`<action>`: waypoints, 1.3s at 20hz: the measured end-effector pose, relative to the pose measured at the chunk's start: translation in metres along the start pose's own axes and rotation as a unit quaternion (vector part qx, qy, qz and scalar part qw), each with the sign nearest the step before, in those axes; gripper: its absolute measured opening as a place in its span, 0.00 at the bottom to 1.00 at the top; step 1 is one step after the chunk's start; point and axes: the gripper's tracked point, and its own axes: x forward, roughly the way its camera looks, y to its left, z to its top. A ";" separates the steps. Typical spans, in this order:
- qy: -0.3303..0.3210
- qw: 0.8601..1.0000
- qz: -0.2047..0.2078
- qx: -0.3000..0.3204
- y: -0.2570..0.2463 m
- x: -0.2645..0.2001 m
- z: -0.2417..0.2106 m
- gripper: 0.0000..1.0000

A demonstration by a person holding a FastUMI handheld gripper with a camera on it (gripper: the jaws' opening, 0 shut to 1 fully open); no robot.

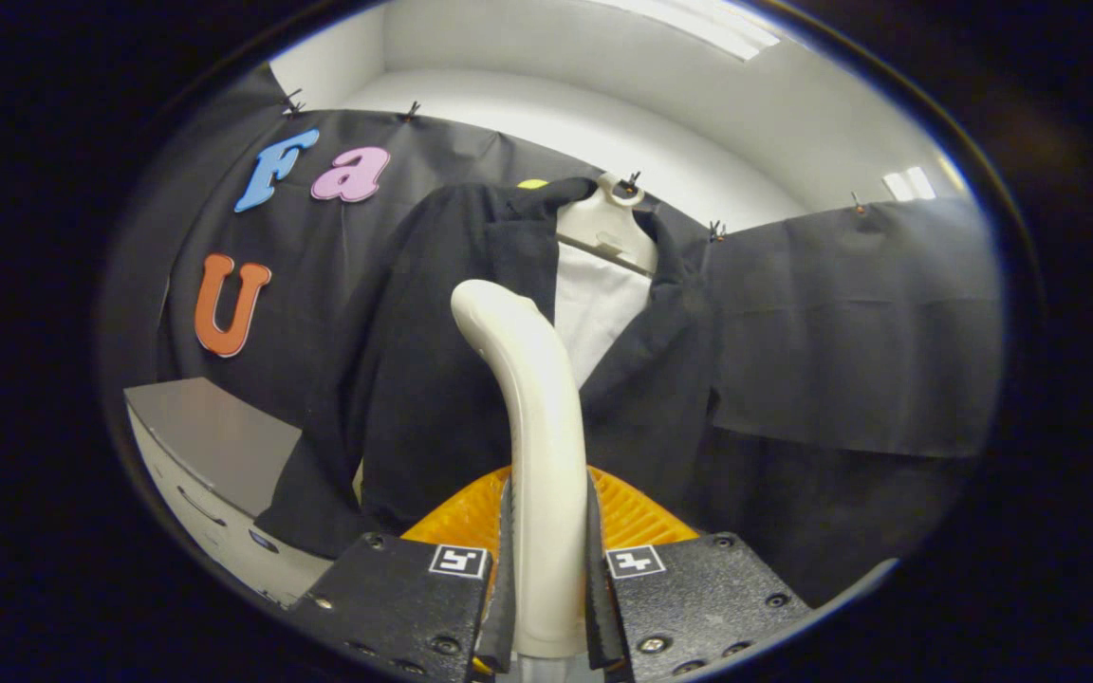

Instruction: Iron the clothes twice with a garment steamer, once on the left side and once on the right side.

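My gripper (546, 569) is shut on the cream handle of the garment steamer (532, 417), both black fingers pressing its sides. The handle rises and curves up ahead of the fingers; the steamer's orange ribbed part (637, 512) shows just behind them. Beyond hangs a black jacket (433, 360) on a white hanger (608, 228), open at the front over a white lining (599, 308). The handle's top lies in front of the jacket's left front panel, near the lapel. Whether the steamer head touches the cloth is hidden.
A grey-topped white cabinet (214, 436) with drawers stands lower left, beside the jacket's sleeve. Black cloth (850, 323) covers the wall behind and to the right of the jacket. White wall and ceiling show above.
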 end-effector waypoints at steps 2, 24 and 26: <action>0.014 1.000 0.001 -0.001 0.003 -0.007 -0.019 0.33; 0.101 0.994 -0.005 -0.026 0.035 -0.042 -0.187 0.32; 0.118 0.993 -0.006 -0.029 0.037 -0.054 -0.213 0.32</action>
